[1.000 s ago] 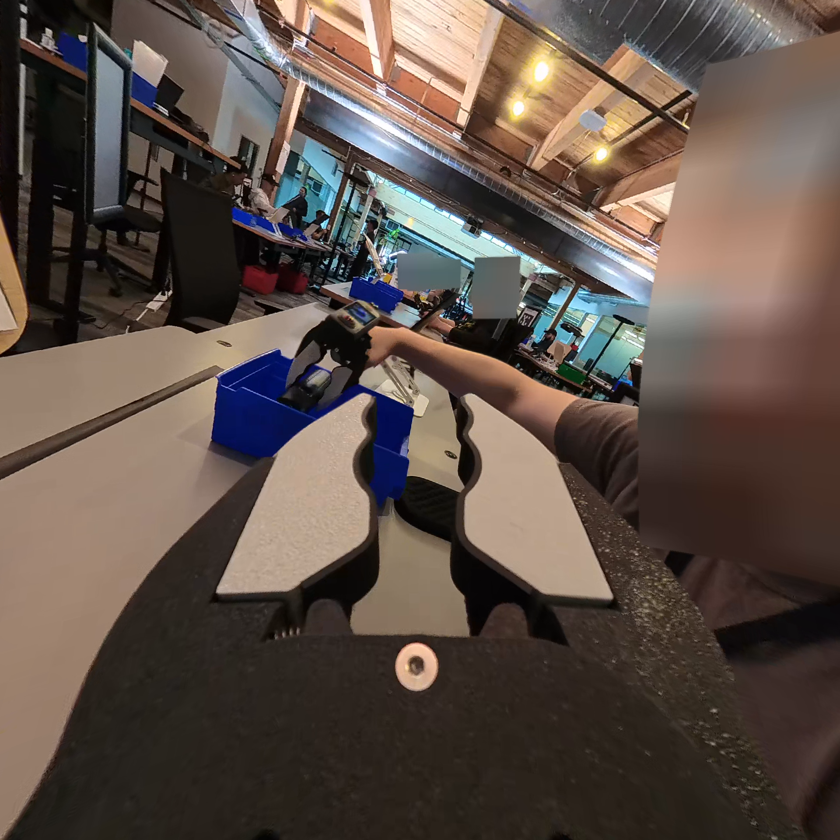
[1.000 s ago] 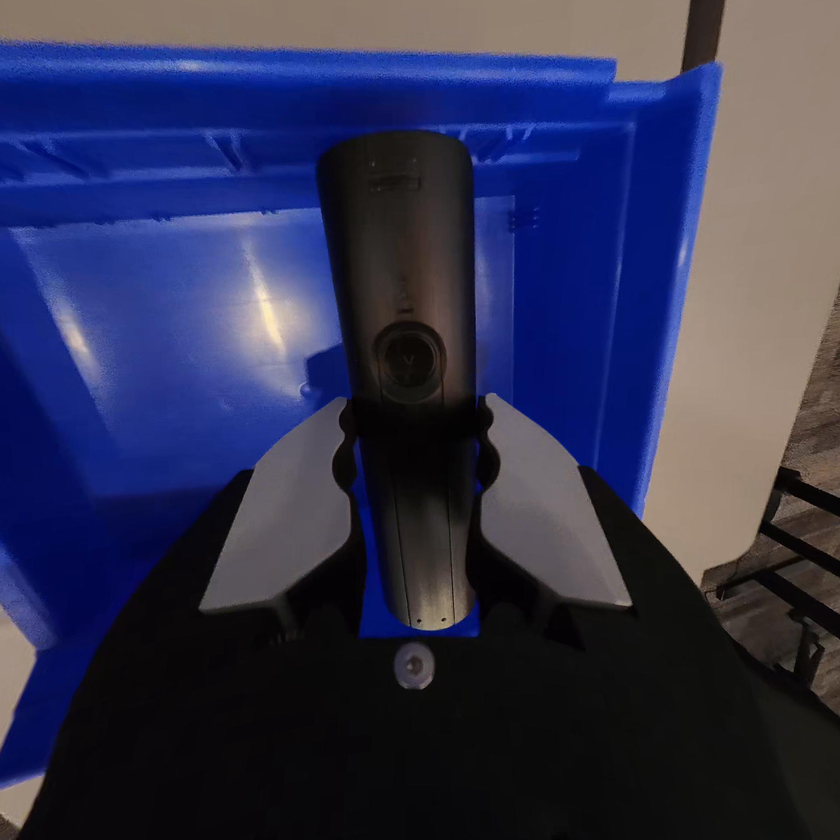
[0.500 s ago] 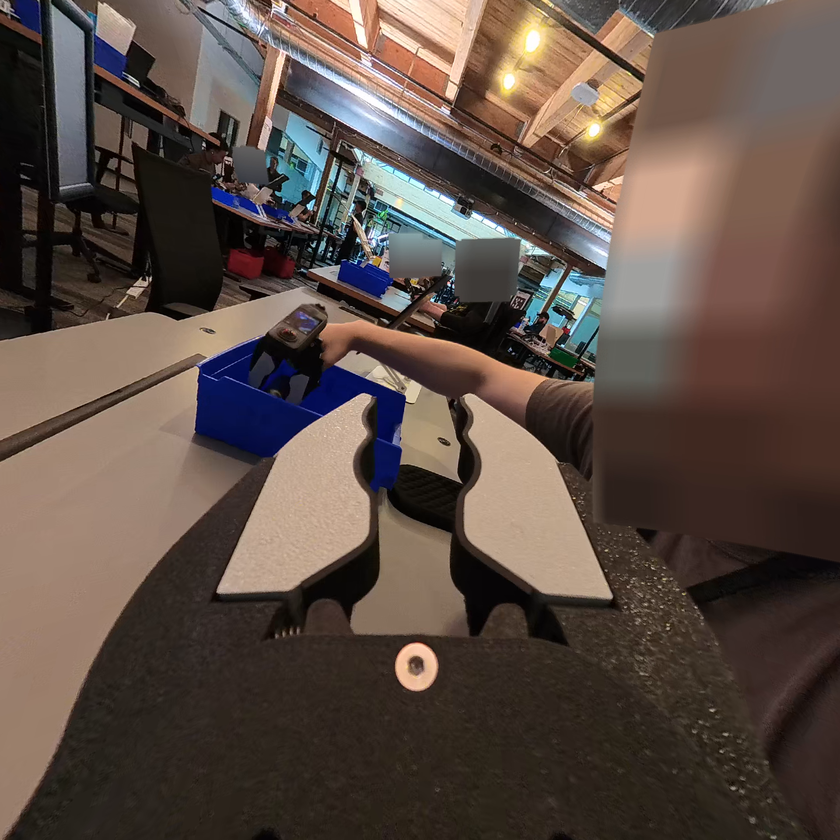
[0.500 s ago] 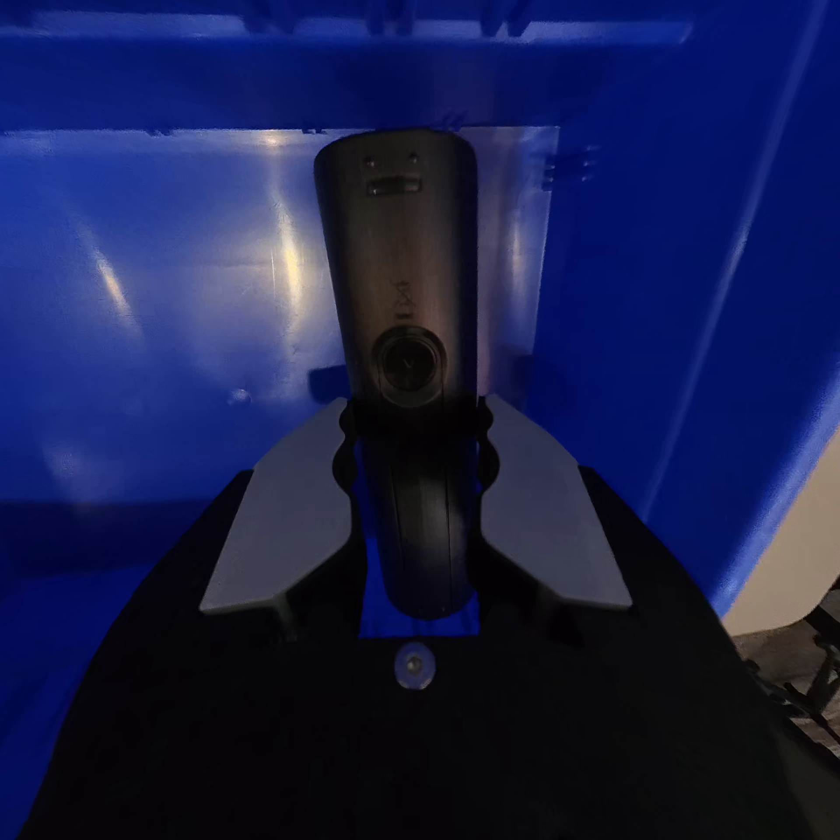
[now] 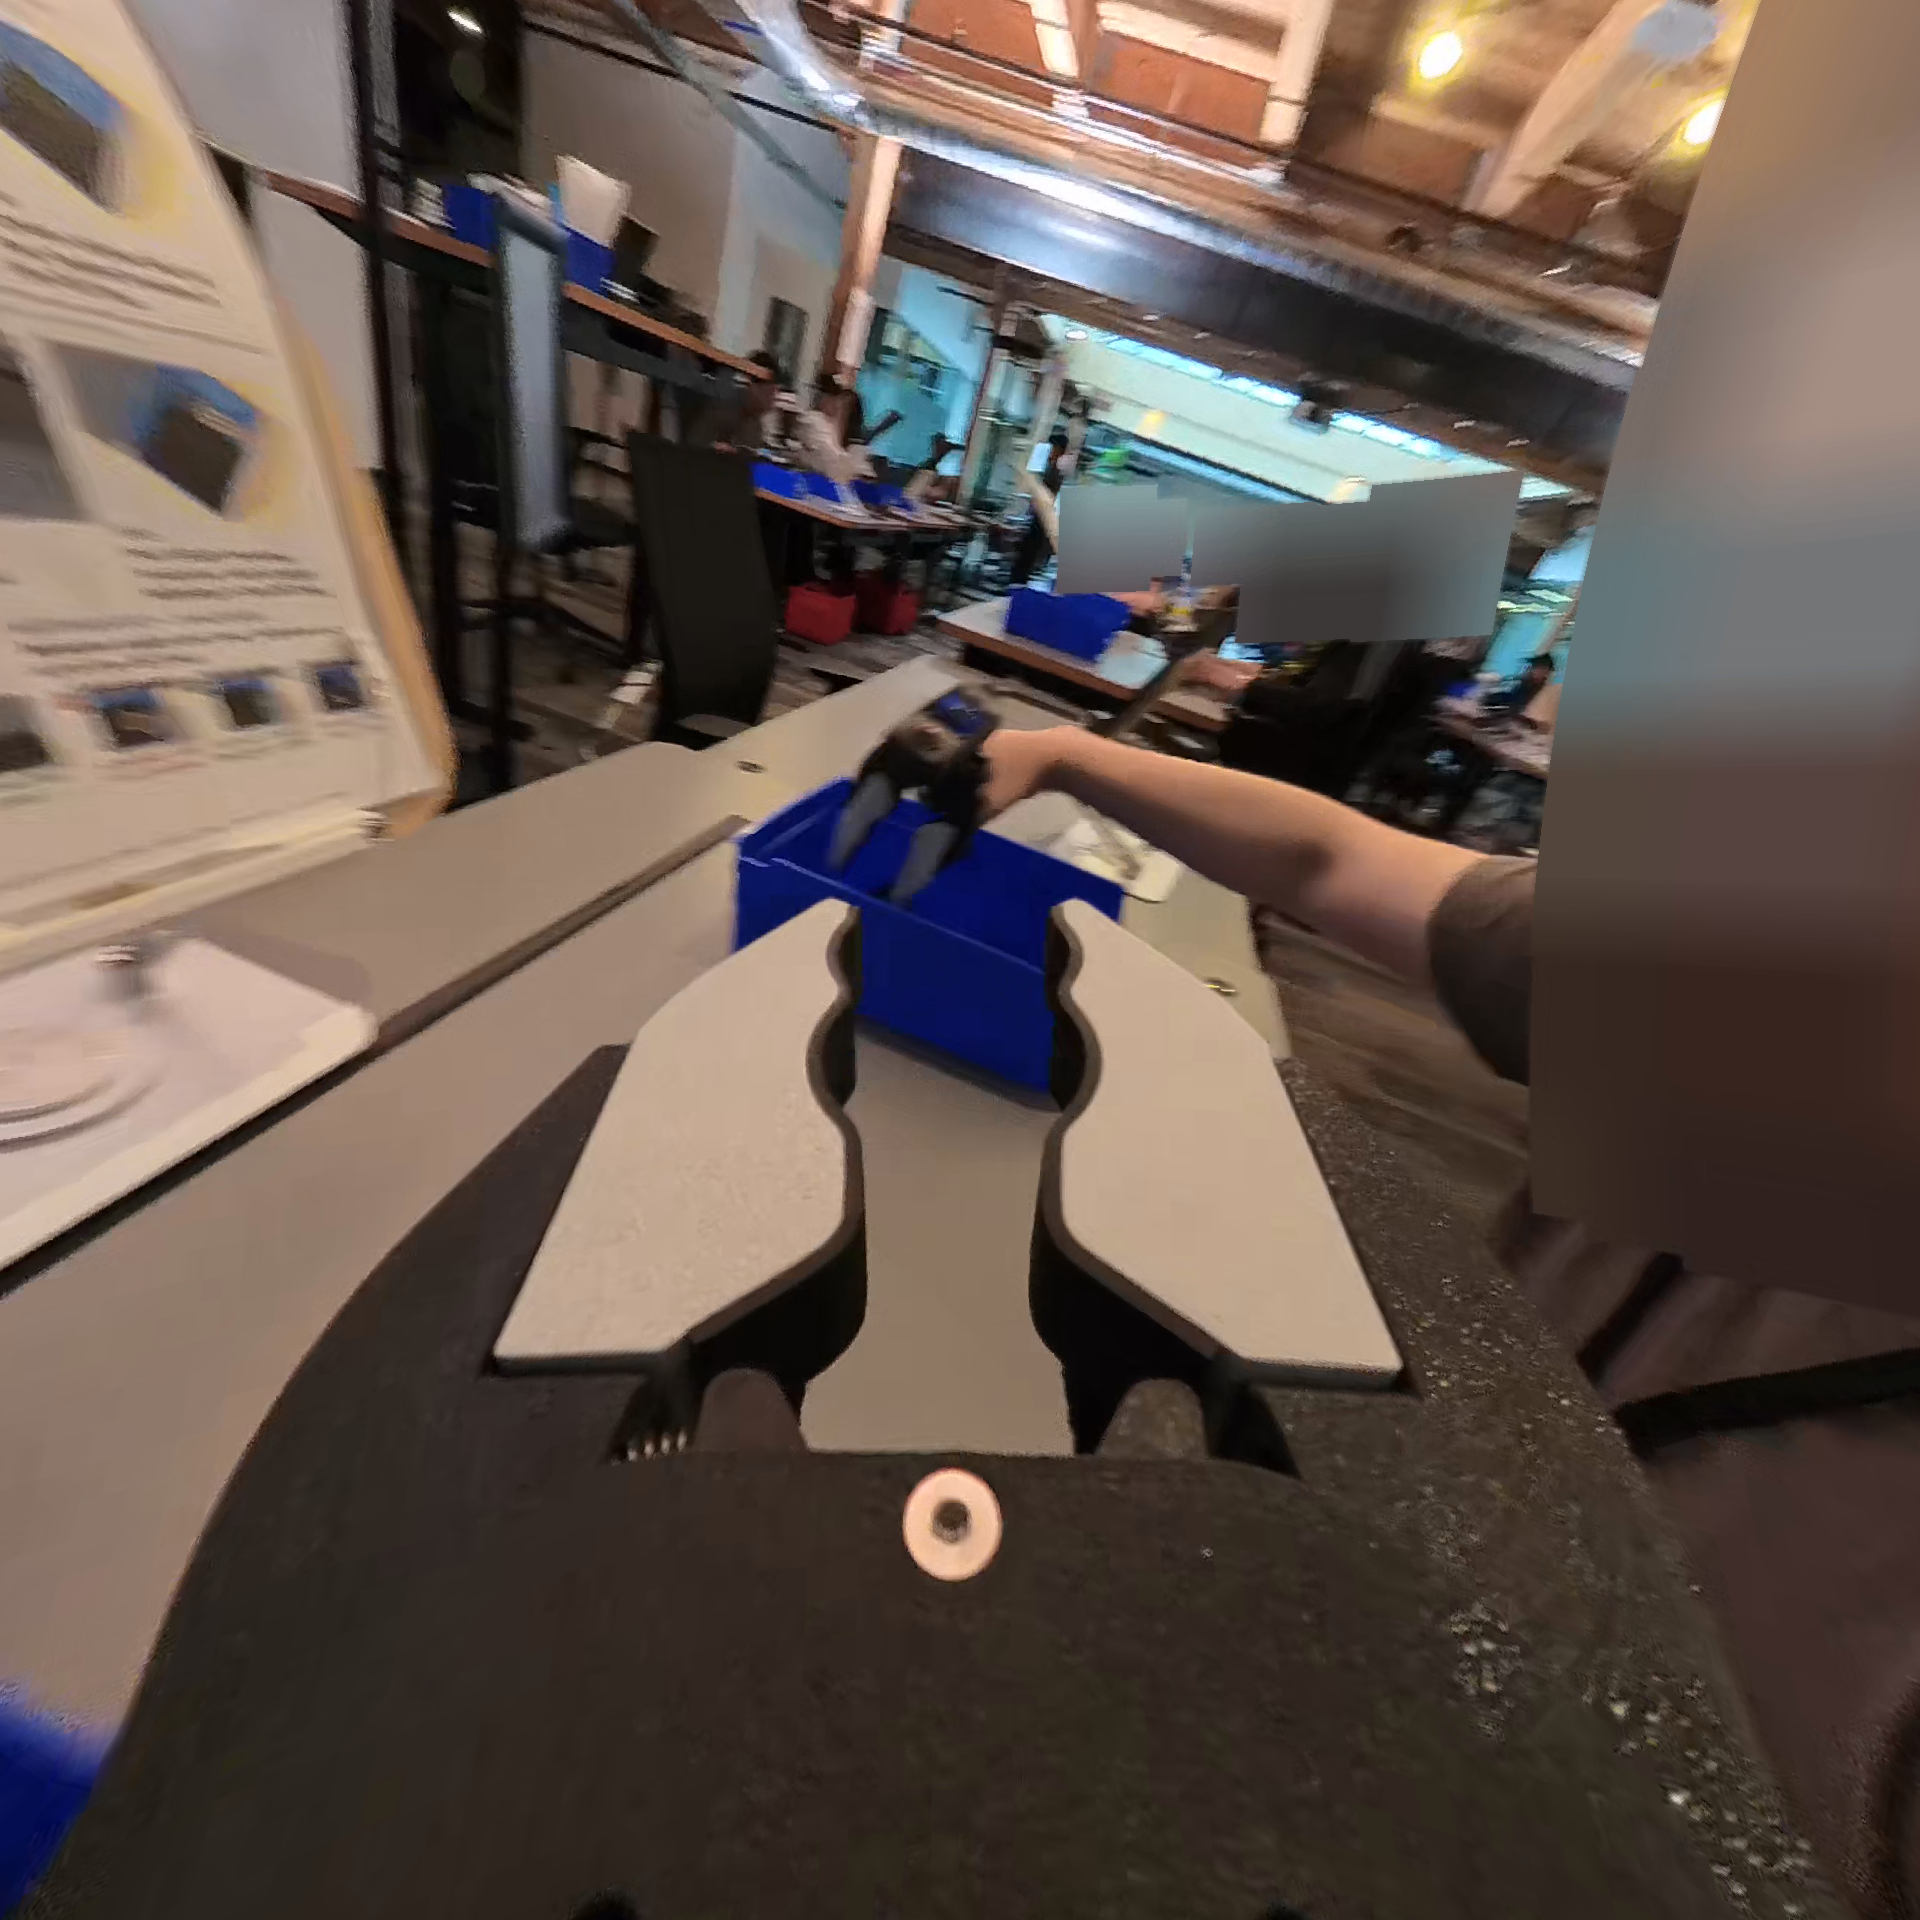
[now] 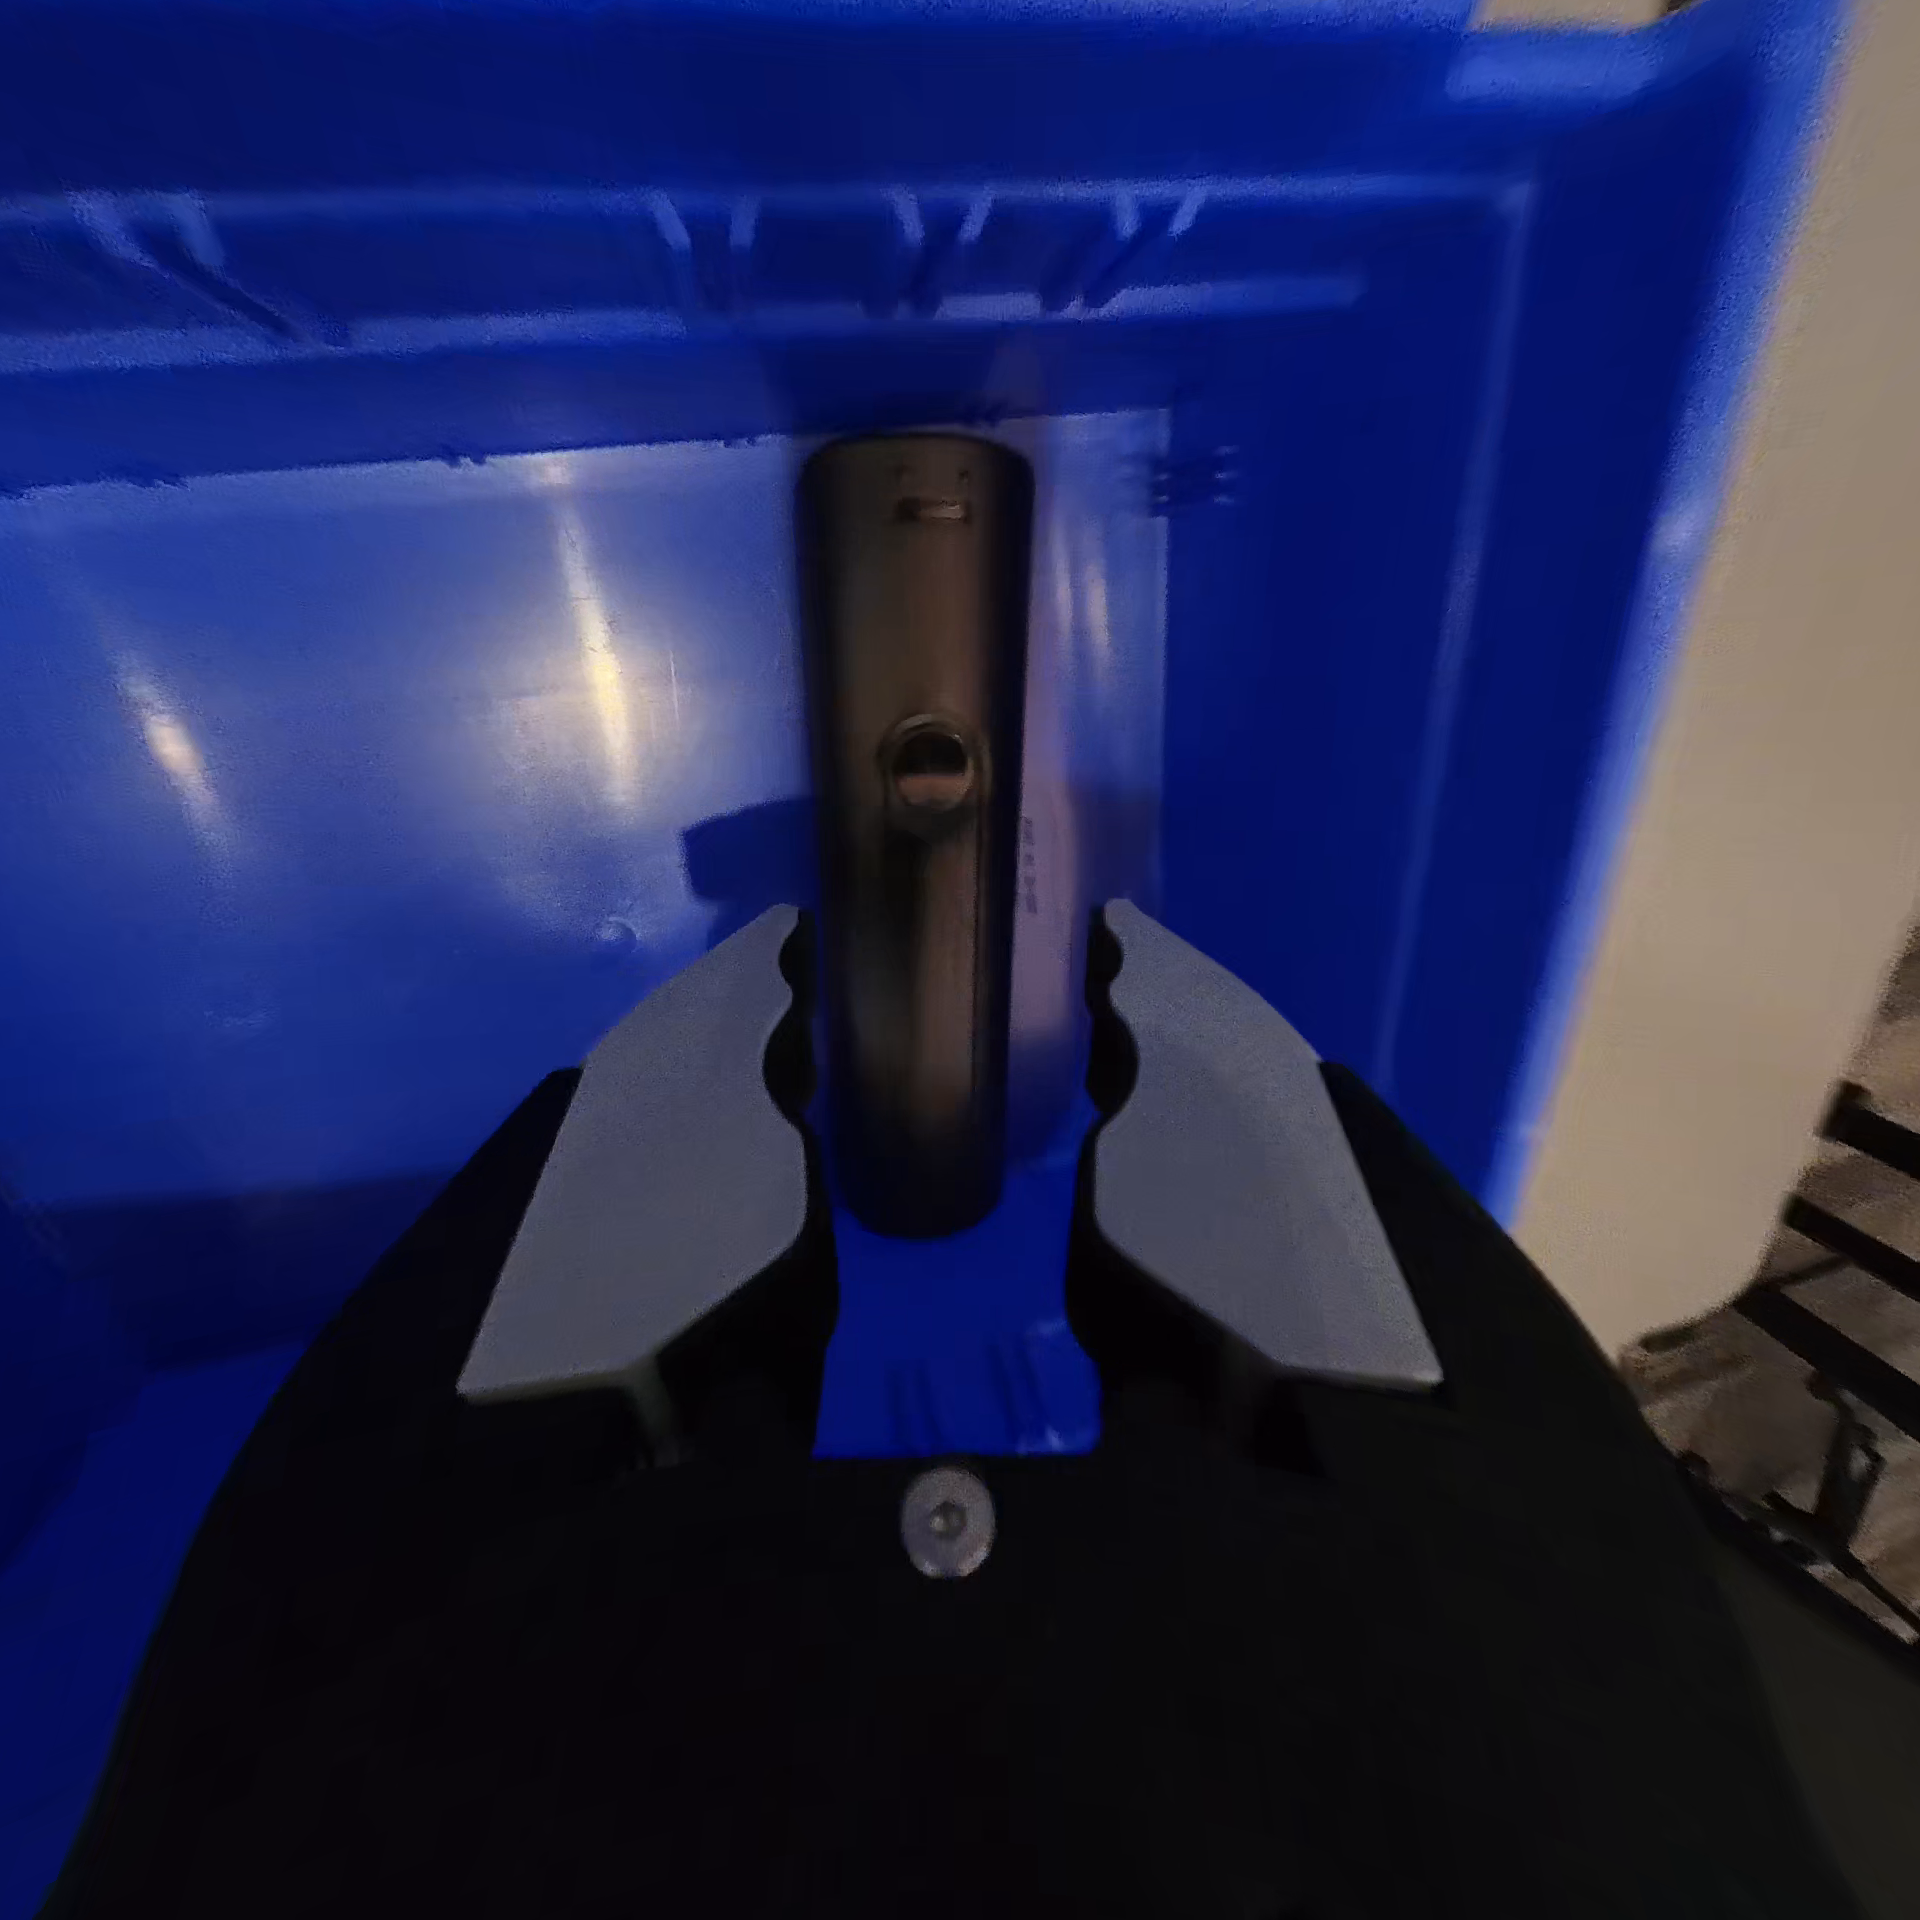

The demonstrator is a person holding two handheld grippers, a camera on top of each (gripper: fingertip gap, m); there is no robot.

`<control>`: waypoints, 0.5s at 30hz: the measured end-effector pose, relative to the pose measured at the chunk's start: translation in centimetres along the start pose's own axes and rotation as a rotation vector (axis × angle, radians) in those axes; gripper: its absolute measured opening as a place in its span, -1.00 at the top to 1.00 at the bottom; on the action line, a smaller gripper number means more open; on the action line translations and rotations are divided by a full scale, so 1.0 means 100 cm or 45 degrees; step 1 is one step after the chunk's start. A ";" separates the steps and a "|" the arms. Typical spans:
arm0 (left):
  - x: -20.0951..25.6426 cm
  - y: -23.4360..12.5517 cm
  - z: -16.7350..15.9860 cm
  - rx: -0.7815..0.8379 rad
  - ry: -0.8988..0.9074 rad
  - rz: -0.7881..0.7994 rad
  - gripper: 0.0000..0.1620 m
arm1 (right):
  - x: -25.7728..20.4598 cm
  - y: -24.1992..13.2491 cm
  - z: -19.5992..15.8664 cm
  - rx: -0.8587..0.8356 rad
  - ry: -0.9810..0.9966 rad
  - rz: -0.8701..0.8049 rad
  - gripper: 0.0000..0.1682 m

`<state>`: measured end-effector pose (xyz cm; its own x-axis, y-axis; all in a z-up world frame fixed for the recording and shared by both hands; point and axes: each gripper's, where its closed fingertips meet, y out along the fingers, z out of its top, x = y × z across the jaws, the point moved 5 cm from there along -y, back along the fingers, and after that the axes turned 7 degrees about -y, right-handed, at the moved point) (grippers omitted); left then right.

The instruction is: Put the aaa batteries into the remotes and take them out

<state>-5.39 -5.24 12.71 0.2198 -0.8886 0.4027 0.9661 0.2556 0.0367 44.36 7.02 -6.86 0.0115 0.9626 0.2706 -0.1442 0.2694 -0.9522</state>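
A dark remote [image 6: 914, 644] lies inside the blue bin [image 6: 1558, 623], back side up, and reaches in between my right gripper's fingertips. It sits farther from the camera than a held thing would, and the pads do not press on it. My right gripper [image 6: 948, 925] is open. It also shows in the left wrist view [image 5: 899, 842], held over the bin [image 5: 790, 894] with nothing between its fingers. My left gripper [image 5: 951, 925] is open and empty above the grey table [image 5: 520, 935], short of the bin. No batteries show.
A printed board on a white base [image 5: 156, 520] stands on the table at the left. The person's arm [image 5: 1247, 831] reaches across from the right to the bin. A blue patch [image 5: 42, 1766] shows at the lower left edge. The table edge and floor [image 6: 1766, 1351] lie right of the bin.
The remote has left my right gripper's grasp and now lies lower in the bin, farther from the camera. My left gripper has swung left, so the bin sits straight ahead.
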 end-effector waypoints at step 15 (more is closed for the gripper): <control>-0.094 -0.147 -0.087 -1.073 0.183 1.005 0.60 | -0.041 -0.183 0.106 1.070 0.273 -0.725 0.40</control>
<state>-20.47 -3.94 0.41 0.7619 -0.6441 -0.0676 0.3257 0.4712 -0.8197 36.48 -2.20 10.97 0.4582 0.7059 0.5401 -0.7048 0.6588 -0.2631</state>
